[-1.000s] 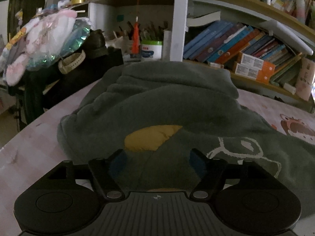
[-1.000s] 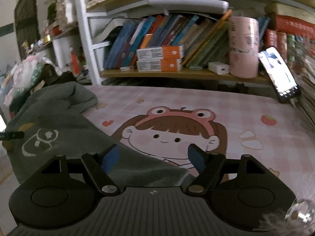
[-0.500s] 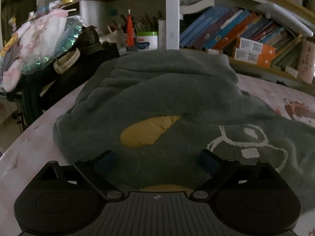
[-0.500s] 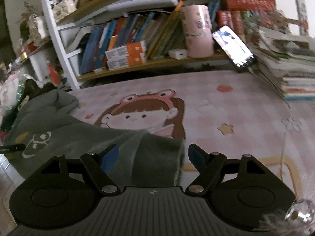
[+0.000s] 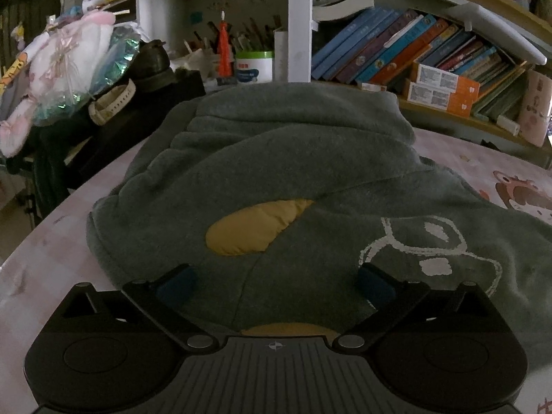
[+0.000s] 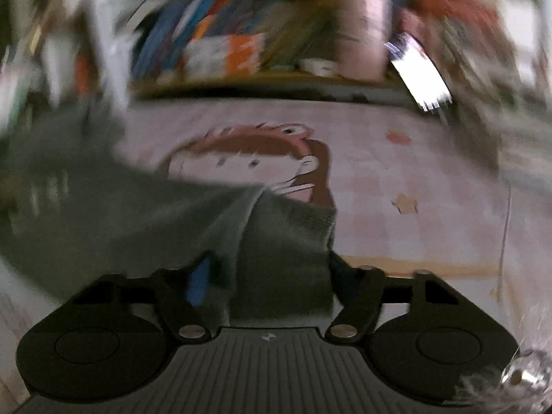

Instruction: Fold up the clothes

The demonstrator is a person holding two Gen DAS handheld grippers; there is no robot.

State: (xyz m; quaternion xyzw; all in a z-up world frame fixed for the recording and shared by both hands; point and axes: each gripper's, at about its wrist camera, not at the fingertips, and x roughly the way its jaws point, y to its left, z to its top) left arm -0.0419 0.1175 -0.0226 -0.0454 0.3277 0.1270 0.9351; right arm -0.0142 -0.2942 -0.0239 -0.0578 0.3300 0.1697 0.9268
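A dark grey-green fleece garment (image 5: 293, 172) with a mustard patch (image 5: 255, 227) and a white outline drawing (image 5: 427, 252) lies crumpled on the pink cartoon-print table cover (image 5: 51, 258). My left gripper (image 5: 274, 284) is open, its fingers spread wide over the garment's near edge. In the blurred right wrist view, the garment's sleeve cuff (image 6: 286, 238) lies between the open fingers of my right gripper (image 6: 272, 279), with the rest of the garment (image 6: 86, 200) trailing to the left.
A bookshelf with books (image 5: 414, 51) and boxes (image 5: 441, 86) stands behind the table. Plush toys and bags (image 5: 69, 69) pile at the left. A pink cup (image 6: 365, 34) and a phone (image 6: 417, 72) stand at the back right.
My left gripper opened wider and came lower over the garment. My right gripper moved fast, blurring its view, and the sleeve cuff now lies deeper between its fingers.
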